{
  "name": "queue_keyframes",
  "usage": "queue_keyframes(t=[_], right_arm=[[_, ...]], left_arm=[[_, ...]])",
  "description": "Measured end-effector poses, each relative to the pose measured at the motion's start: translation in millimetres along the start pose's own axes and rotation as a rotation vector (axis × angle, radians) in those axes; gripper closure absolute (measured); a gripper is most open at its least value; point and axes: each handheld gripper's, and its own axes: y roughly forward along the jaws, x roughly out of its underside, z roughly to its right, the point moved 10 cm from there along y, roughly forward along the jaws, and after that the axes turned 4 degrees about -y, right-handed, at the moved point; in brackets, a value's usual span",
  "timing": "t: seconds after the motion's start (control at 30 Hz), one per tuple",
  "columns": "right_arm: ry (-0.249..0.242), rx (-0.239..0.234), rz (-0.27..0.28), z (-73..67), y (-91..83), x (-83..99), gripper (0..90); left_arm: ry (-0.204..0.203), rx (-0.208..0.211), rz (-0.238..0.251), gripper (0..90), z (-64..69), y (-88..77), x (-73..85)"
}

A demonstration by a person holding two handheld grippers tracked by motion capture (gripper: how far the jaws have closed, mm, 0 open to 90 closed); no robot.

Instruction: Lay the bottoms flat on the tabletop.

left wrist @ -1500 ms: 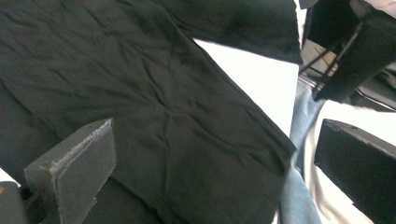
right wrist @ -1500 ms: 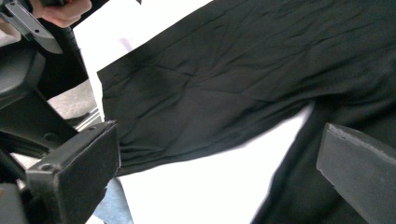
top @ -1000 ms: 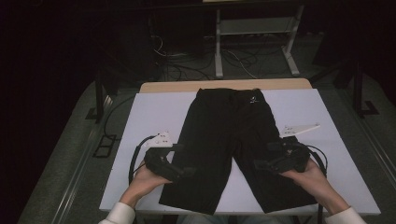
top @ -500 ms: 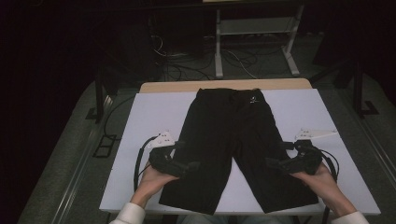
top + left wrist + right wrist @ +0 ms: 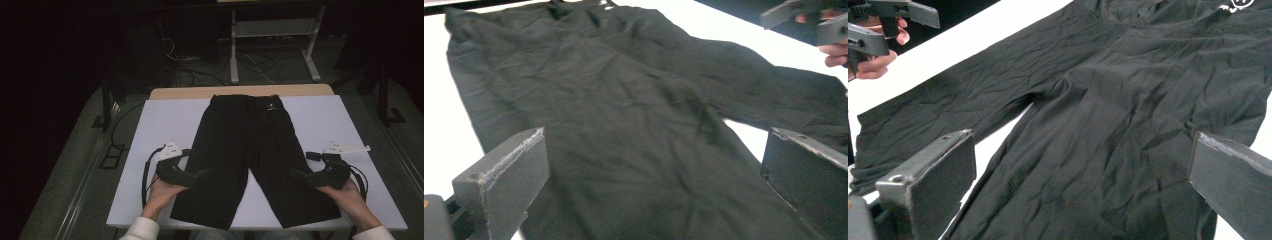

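Note:
Black shorts (image 5: 250, 150) lie flat on the white table (image 5: 165, 125), waistband at the far end with a small white logo (image 5: 271, 106), both legs pointing toward the person. My left gripper (image 5: 199, 175) is open at the outer edge of the left leg, jaws wide over the cloth (image 5: 624, 125). My right gripper (image 5: 296, 175) is open at the outer edge of the right leg, jaws spread above the fabric (image 5: 1128, 100). Neither holds anything. In the left gripper view the other gripper (image 5: 809, 20) is at top right. In the right gripper view the other gripper (image 5: 883, 25) is at top left.
A wooden strip (image 5: 240, 91) runs along the table's far edge. Behind it stands a metal frame (image 5: 270, 30) amid loose cables on the dark floor. Black cables (image 5: 147, 172) loop on the table beside each hand. White table surface lies bare on both sides of the shorts.
My right gripper has slid outward to the right, from over the right leg to its outer edge. The left gripper has shifted only slightly left. The shorts lie as before.

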Motion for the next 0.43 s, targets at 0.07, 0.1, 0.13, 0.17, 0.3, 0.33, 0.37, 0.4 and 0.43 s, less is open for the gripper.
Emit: queue_keyframes(t=[0.07, 0.1, 0.13, 0.17, 0.3, 0.33, 0.37, 0.4, 0.43], right_arm=[[-0.006, 0.008, -0.007, 2.2, 0.1, 4.7, 0.0], [-0.013, 0.016, -0.01, 3.5, 0.1, 7.1, 0.0], [-0.021, 0.021, -0.02, 4.7, 0.1, 9.6, 0.0], [-0.023, 0.026, -0.023, 5.3, 0.1, 11.1, 0.0], [-0.041, 0.029, -0.017, 3.7, -1.8, 13.0, 0.0], [-0.045, 0.025, -0.01, 2.6, -2.6, 12.7, 0.0], [-0.048, 0.016, -0.007, 0.8, -3.8, 12.7, 0.0], [-0.055, 0.013, -0.005, -0.4, -4.3, 12.8, 0.0], [-0.063, 0.01, -0.009, -1.5, -4.8, 13.5, 0.0]], left_arm=[[-0.008, -0.006, 0.003, 0.3, -3.9, -2.9, 2.3], [-0.009, -0.007, 0.011, 0.3, -4.7, -3.9, 2.7], [-0.012, -0.004, 0.013, 0.3, -4.6, -4.5, 3.3], [-0.009, -0.002, 0.01, 0.3, -4.1, -4.9, 3.7], [0.01, 0.005, 0.017, 0.3, 1.1, -6.7, 3.1], [0.015, 0.01, 0.02, 0.3, 2.9, -7.1, 3.2], [0.015, 0.012, 0.019, 0.3, 4.2, -7.4, 3.7], [0.018, 0.016, 0.017, 0.3, 5.3, -7.5, 4.4], [0.017, 0.019, 0.016, 0.3, 6.4, -7.4, 4.9]])
